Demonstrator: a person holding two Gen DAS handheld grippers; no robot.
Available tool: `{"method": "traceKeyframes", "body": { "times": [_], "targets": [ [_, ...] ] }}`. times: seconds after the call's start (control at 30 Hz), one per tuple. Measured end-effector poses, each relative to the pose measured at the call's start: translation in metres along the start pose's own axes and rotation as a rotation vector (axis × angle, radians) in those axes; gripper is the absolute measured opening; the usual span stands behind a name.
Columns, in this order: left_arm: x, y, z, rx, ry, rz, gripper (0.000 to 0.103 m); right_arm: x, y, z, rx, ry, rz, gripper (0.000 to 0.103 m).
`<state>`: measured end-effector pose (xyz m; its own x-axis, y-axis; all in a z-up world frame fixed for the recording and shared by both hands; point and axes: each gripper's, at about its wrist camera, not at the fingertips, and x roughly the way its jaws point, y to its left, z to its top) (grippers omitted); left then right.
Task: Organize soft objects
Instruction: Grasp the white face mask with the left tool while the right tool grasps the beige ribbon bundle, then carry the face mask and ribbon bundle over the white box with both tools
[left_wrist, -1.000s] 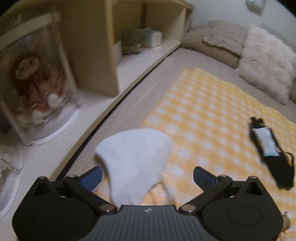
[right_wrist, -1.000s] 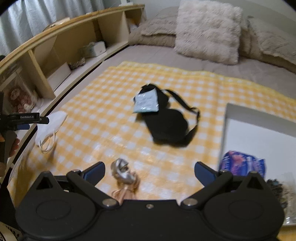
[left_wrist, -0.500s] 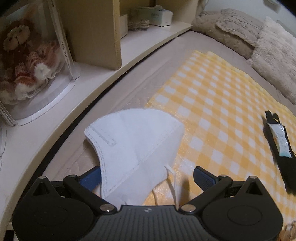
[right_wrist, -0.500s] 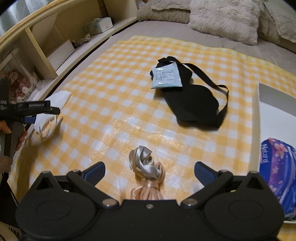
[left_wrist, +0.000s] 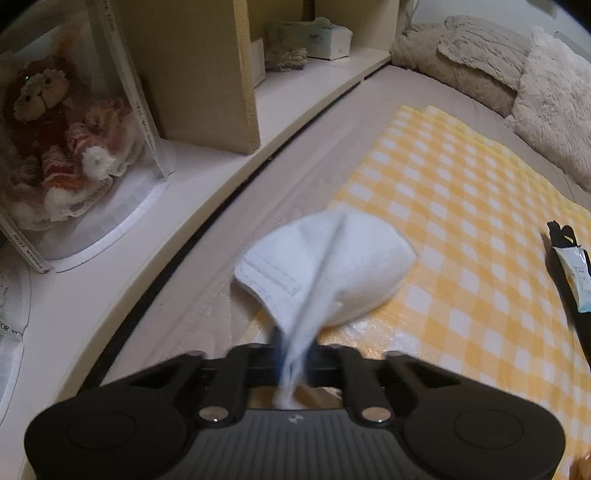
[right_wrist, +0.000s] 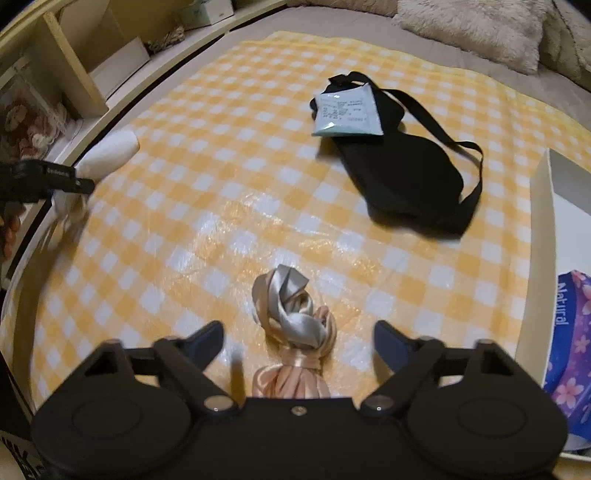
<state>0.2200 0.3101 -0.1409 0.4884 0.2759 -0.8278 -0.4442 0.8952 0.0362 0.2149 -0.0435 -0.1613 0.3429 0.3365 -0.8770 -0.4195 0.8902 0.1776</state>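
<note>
My left gripper (left_wrist: 293, 349) is shut on the near edge of a white face mask (left_wrist: 332, 266), which lifts off the yellow checked cloth (left_wrist: 461, 206); the mask also shows at the far left of the right wrist view (right_wrist: 109, 155). My right gripper (right_wrist: 298, 338) is open, with a silver and peach satin ribbon bundle (right_wrist: 295, 325) lying between its fingers on the cloth. A black eye mask (right_wrist: 402, 173) with a pale blue packet (right_wrist: 347, 110) on it lies further out.
A wooden shelf unit (left_wrist: 207, 74) with a boxed plush doll (left_wrist: 62, 136) runs along the left. Fluffy pillows (right_wrist: 476, 26) lie at the far end. A white box (right_wrist: 546, 221) holding a purple flowered pack (right_wrist: 569, 332) stands at the right.
My left gripper has shut on the white mask and drawn it up. My right gripper has come closer to the ribbon bundle, its fingers now either side of it.
</note>
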Motion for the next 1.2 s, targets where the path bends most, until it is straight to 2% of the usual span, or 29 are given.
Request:
{"method": "traceKeyframes", "body": {
  "times": [0.03, 0.1, 0.17, 0.23, 0.27, 0.53, 0.7, 1.2],
  "targets": [
    [-0.001, 0.001, 0.000, -0.003, -0.002, -0.004, 0.006, 0.001, 0.000, 0.000, -0.003, 0.011, 0.003, 0.073],
    [-0.003, 0.003, -0.001, -0.001, -0.005, -0.014, 0.005, 0.005, 0.000, -0.002, 0.004, 0.048, 0.015, 0.057],
    [-0.004, 0.004, -0.002, 0.001, -0.008, -0.021, 0.004, 0.011, 0.000, -0.005, 0.010, 0.104, 0.021, 0.045],
    [-0.006, 0.004, -0.002, -0.003, -0.011, -0.028, 0.003, 0.012, 0.004, -0.007, -0.035, 0.103, -0.001, 0.035],
    [-0.008, 0.004, -0.003, -0.005, -0.015, -0.030, 0.003, 0.011, 0.007, -0.007, -0.065, 0.101, -0.012, 0.025],
    [-0.027, 0.000, 0.001, 0.000, -0.083, -0.063, 0.002, -0.012, 0.011, 0.001, -0.086, 0.003, 0.025, 0.023],
    [-0.038, -0.012, 0.002, 0.031, -0.108, -0.091, 0.002, -0.020, 0.011, 0.004, -0.099, -0.033, 0.010, 0.023],
    [-0.100, -0.094, 0.001, 0.183, -0.240, -0.254, 0.002, -0.063, -0.015, 0.016, -0.034, -0.188, -0.029, 0.023]
  ]
}}
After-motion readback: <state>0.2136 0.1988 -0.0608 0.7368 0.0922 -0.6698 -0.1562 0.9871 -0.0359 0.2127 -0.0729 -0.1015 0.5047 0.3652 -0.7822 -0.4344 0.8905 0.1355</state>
